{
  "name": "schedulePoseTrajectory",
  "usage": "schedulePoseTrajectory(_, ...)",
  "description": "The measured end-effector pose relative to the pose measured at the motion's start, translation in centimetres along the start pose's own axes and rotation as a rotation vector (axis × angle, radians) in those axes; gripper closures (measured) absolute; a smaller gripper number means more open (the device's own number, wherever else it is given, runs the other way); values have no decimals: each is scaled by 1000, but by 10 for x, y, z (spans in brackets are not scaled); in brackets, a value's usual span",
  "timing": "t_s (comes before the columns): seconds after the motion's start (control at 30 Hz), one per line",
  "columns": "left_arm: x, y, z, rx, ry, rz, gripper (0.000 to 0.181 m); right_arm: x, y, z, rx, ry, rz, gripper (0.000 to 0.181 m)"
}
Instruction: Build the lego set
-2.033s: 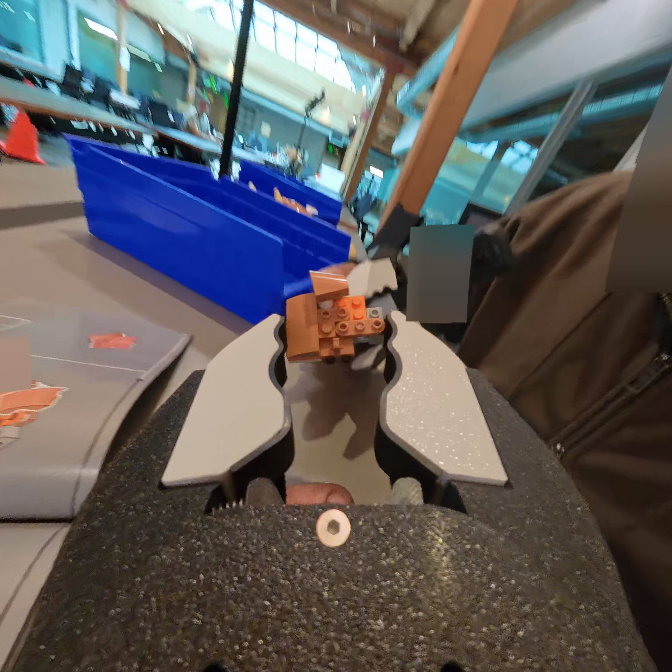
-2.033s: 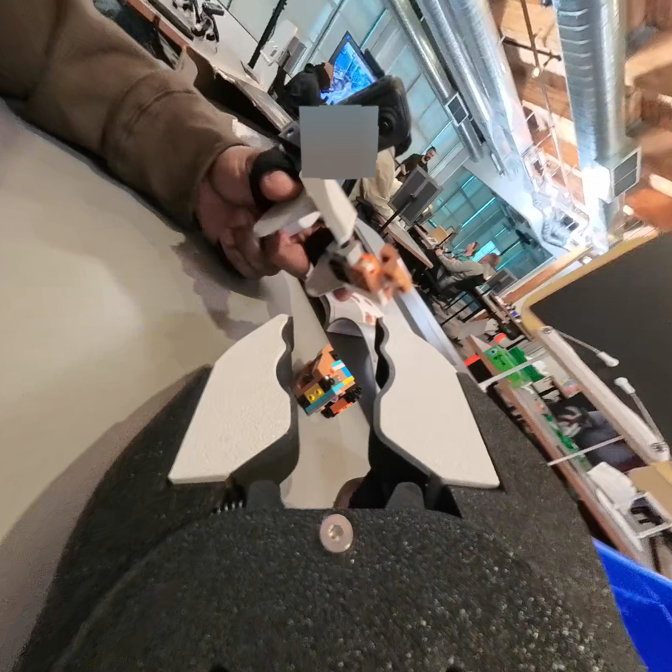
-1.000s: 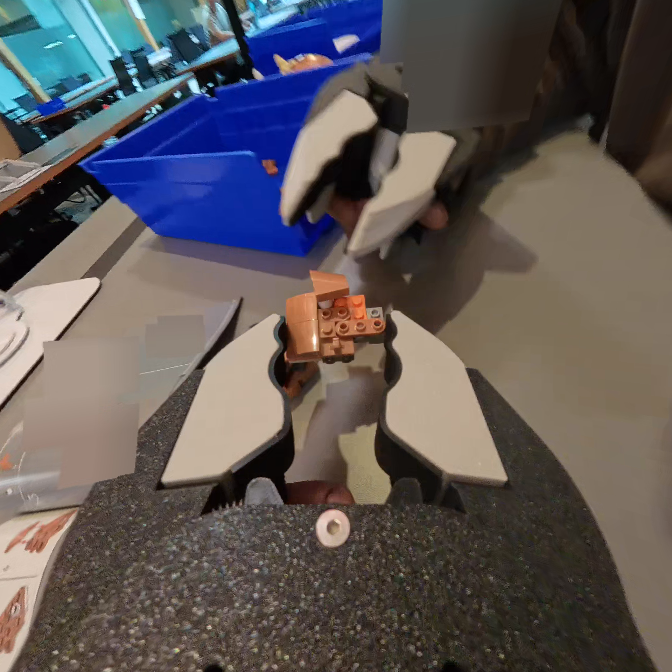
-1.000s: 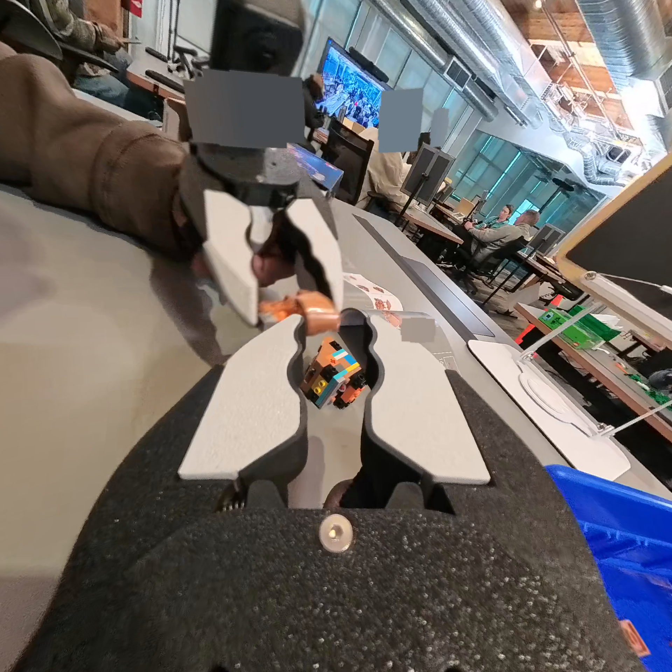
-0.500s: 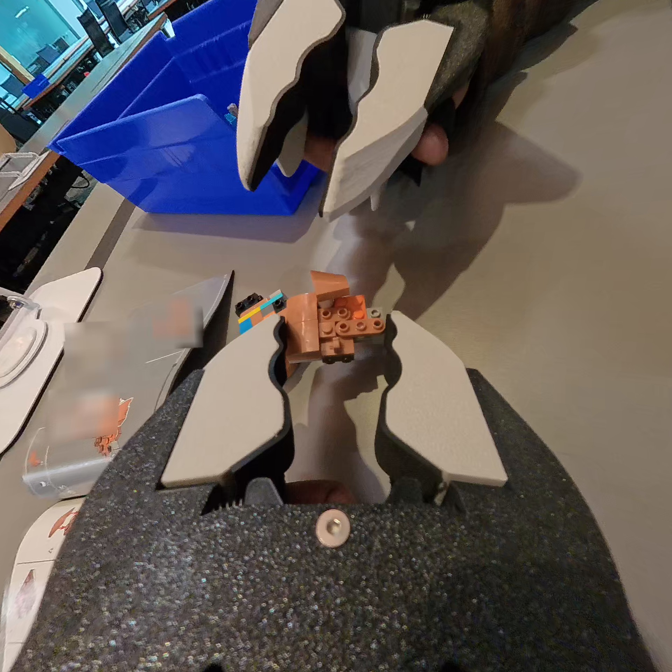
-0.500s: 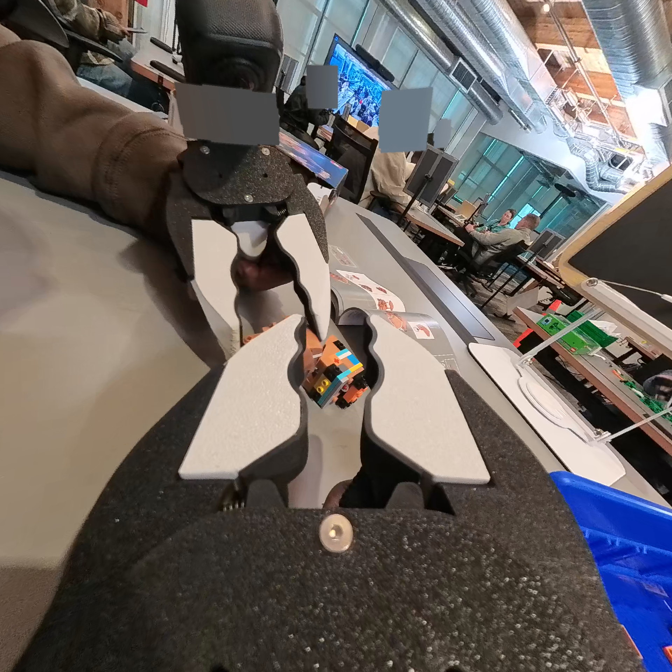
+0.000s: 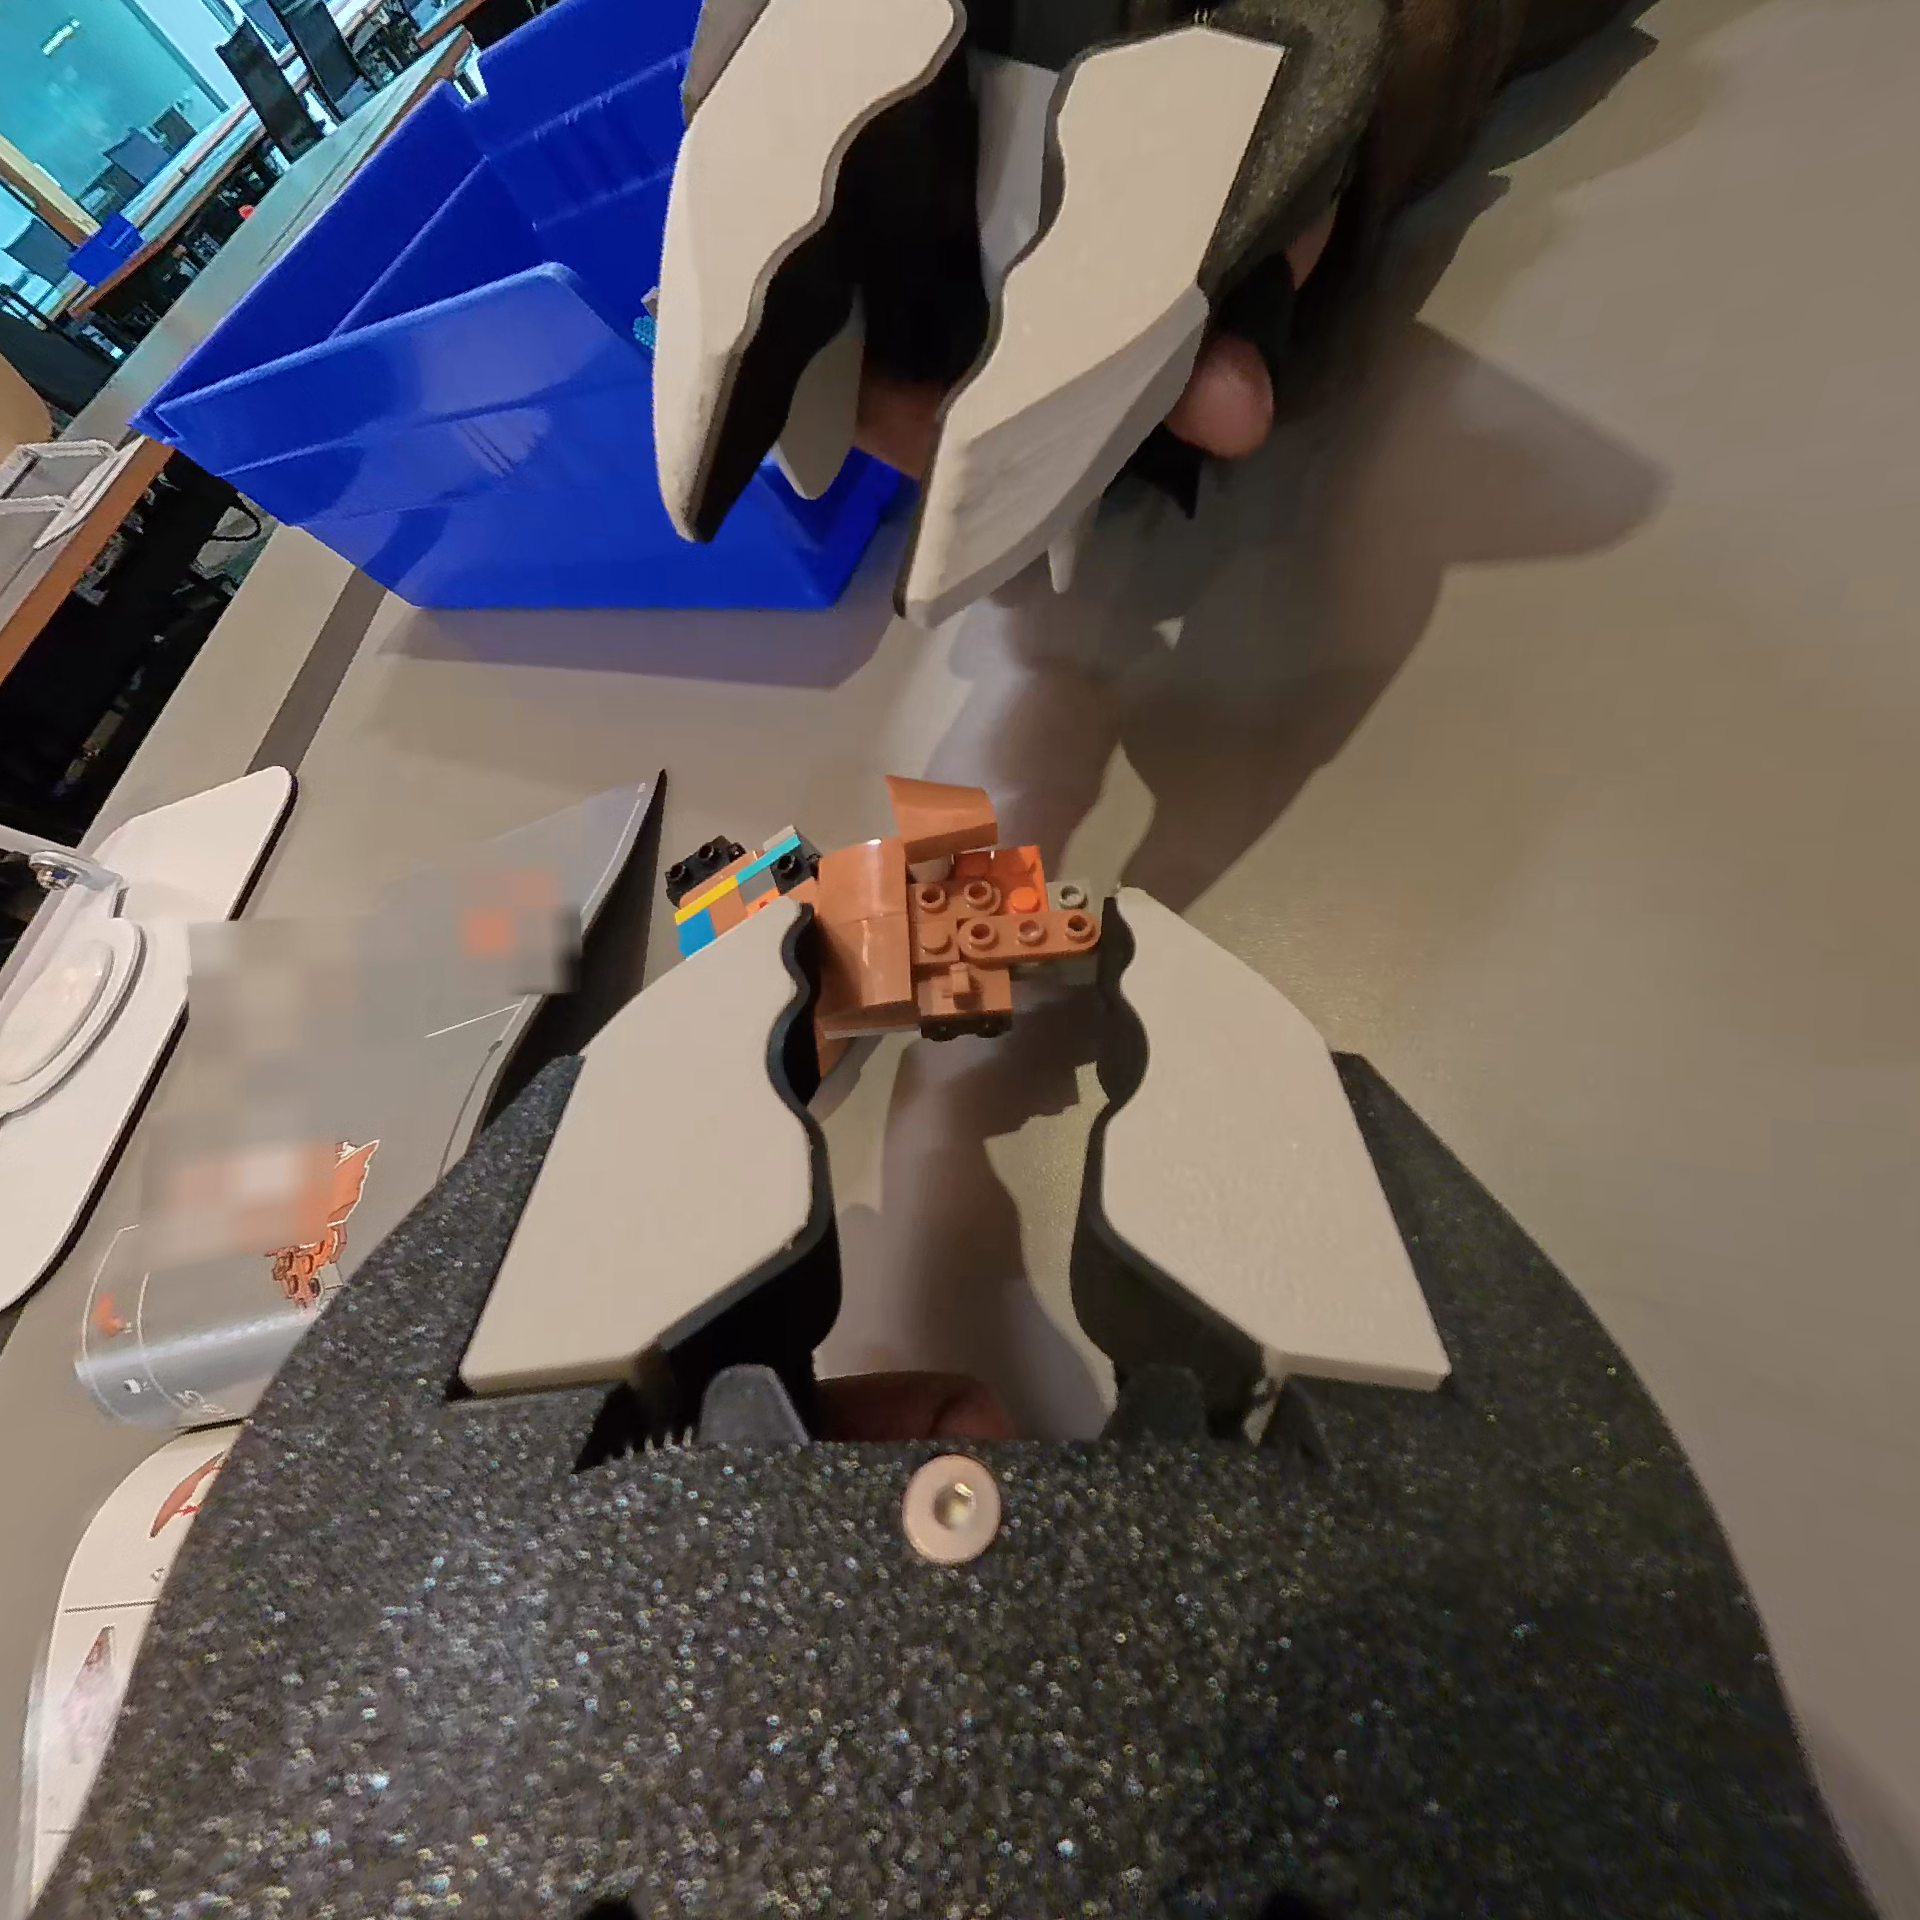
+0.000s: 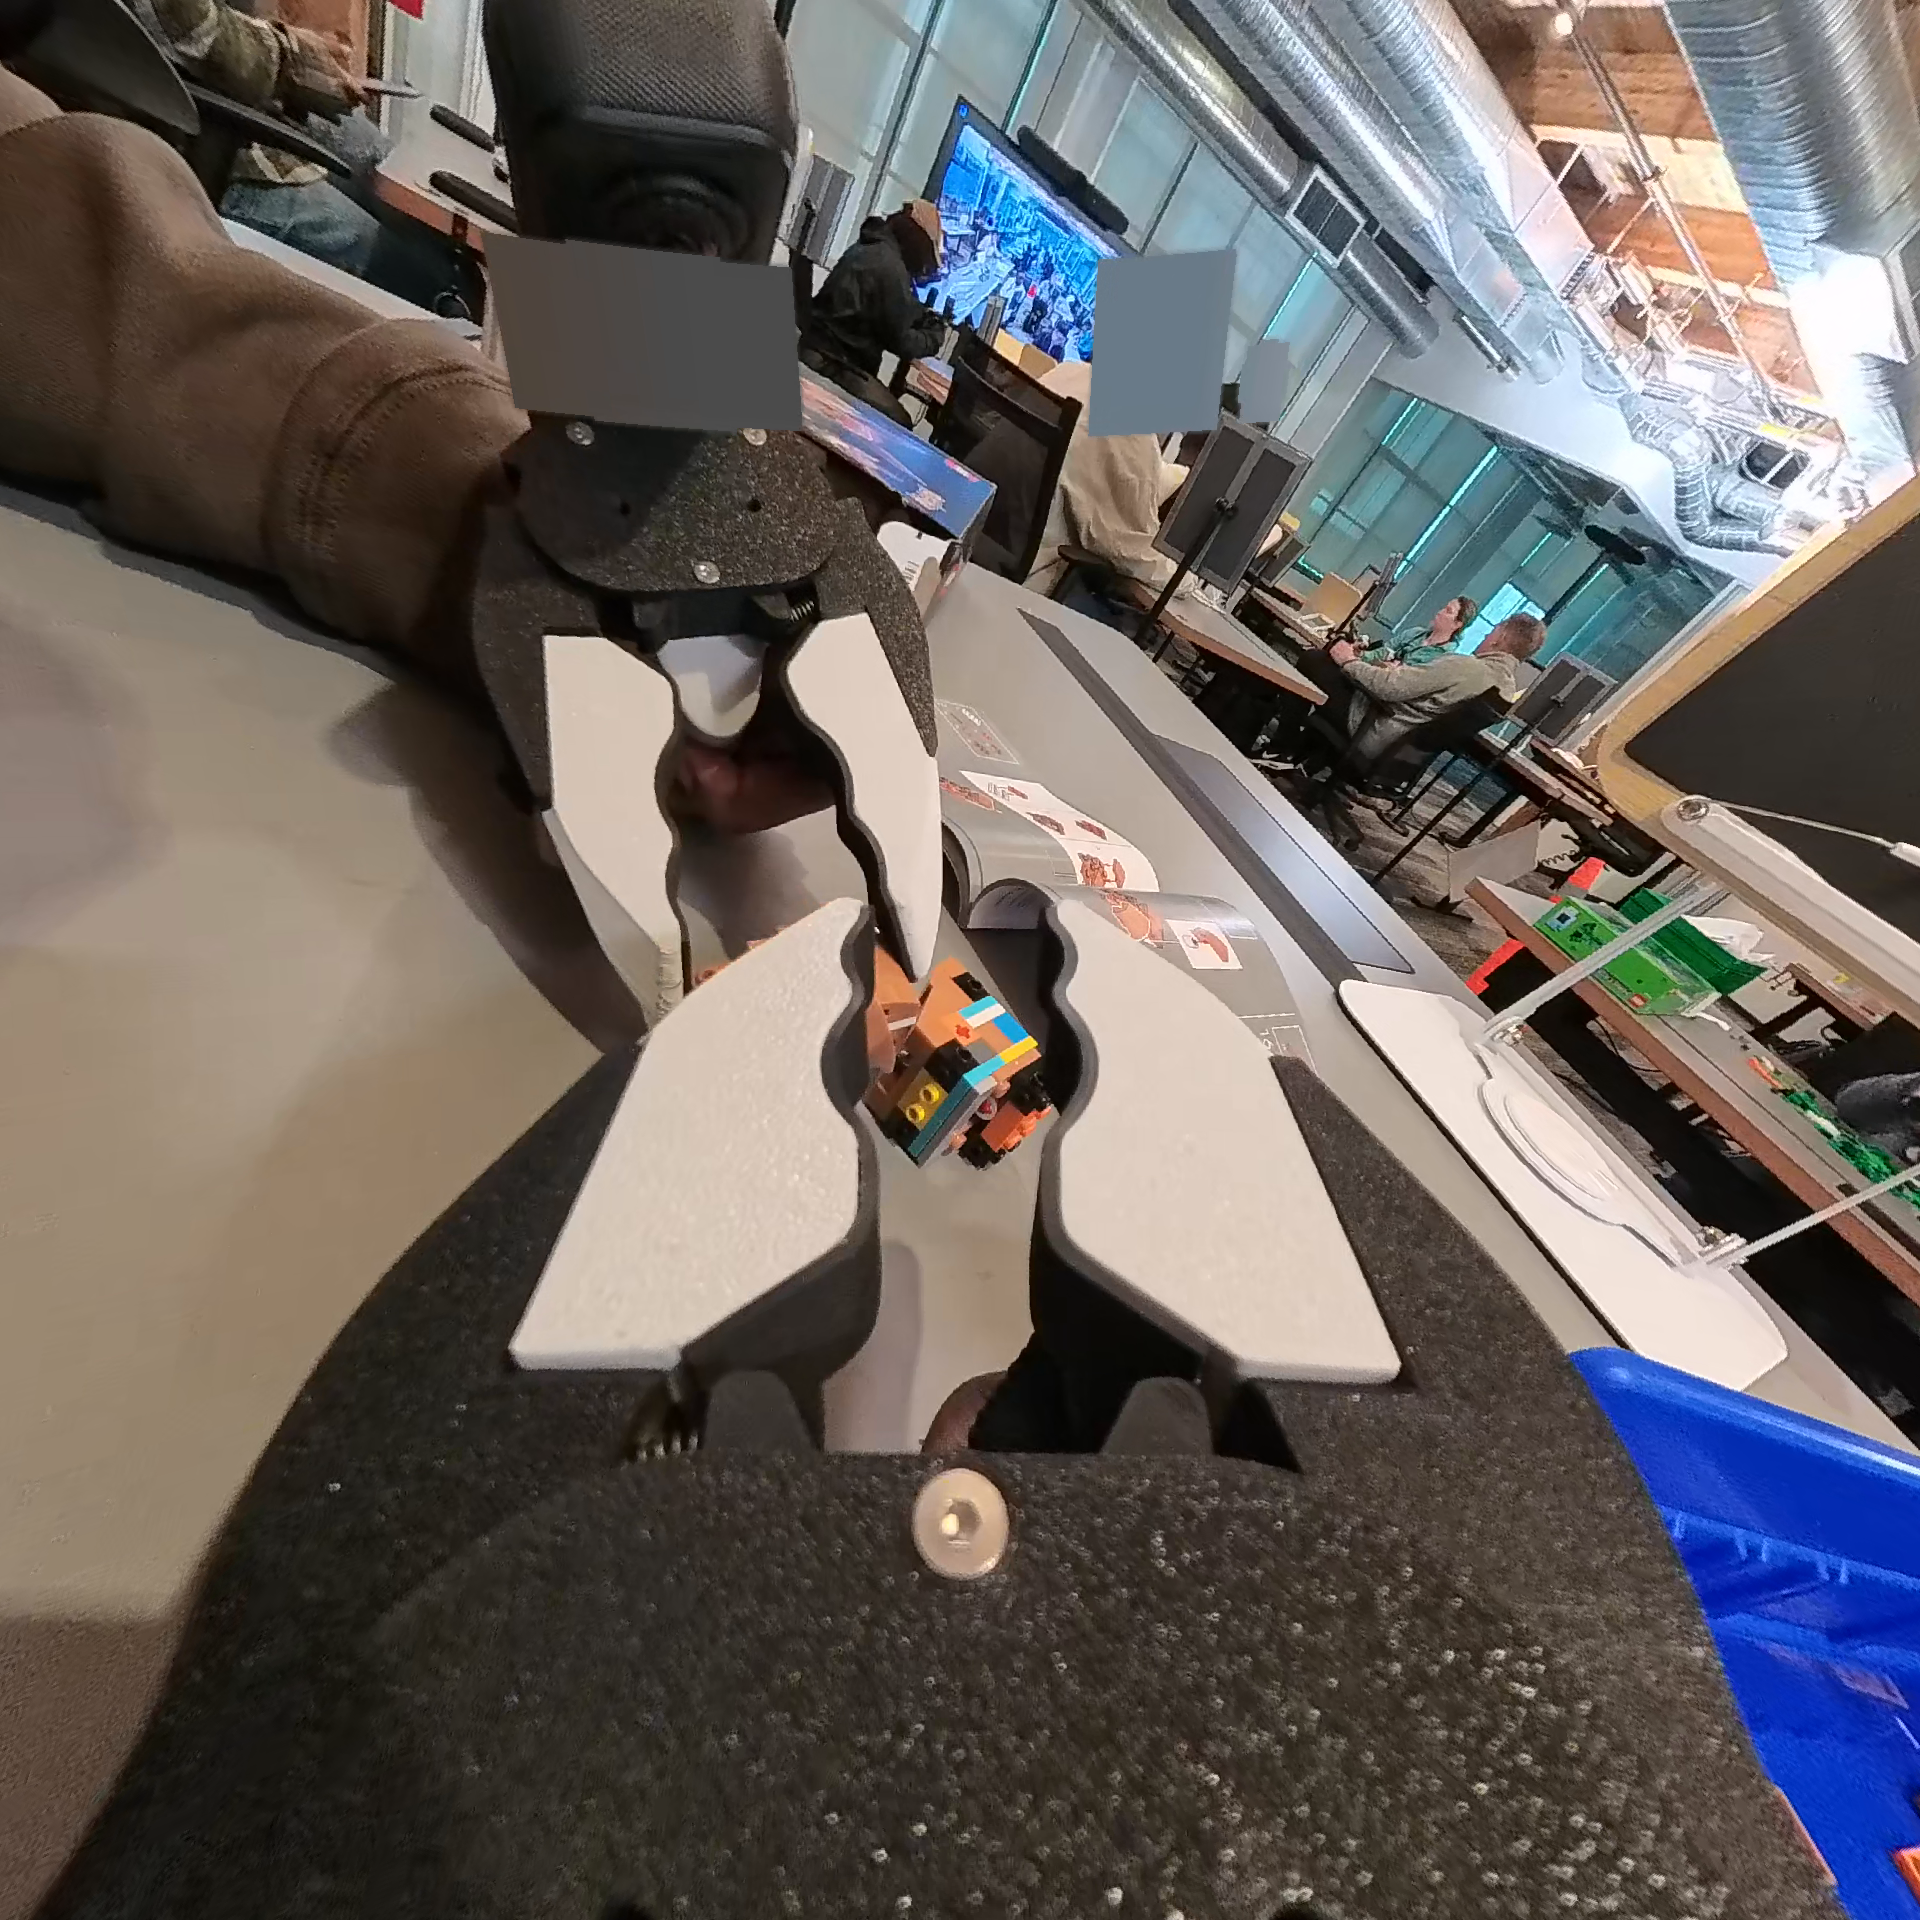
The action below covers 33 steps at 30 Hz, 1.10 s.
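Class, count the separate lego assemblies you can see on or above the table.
2. A brown lego piece is gripped by the left hand-held gripper; a multicoloured lego block lies on the table beside it. Loose bricks may be hidden in the bin.

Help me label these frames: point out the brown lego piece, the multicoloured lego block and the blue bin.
brown lego piece (image 7: 940, 925), left wrist view, studded top.
multicoloured lego block (image 8: 961, 1075), right wrist view, striped face.
blue bin (image 7: 488, 416), left wrist view, side wall.

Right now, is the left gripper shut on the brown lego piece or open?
Shut on it: the left gripper has the brown lego piece pinched between its fingertips, above the table.
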<state>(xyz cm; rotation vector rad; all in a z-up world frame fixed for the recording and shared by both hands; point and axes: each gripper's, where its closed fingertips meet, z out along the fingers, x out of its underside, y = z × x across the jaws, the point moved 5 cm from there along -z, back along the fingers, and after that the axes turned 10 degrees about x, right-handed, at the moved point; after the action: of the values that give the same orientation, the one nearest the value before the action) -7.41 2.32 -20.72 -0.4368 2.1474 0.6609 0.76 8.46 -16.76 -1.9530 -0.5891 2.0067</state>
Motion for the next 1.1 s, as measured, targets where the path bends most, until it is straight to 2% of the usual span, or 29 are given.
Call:
schedulePoseTrajectory(0.4,-3,-1,-1,9,-24,-15,129,0,-7,0,18,0,61,153)
schedulePoseTrajectory(1.1,-1,-3,-2,71,-18,-41,129,-2,-33,-11,-43,-58,441,159)
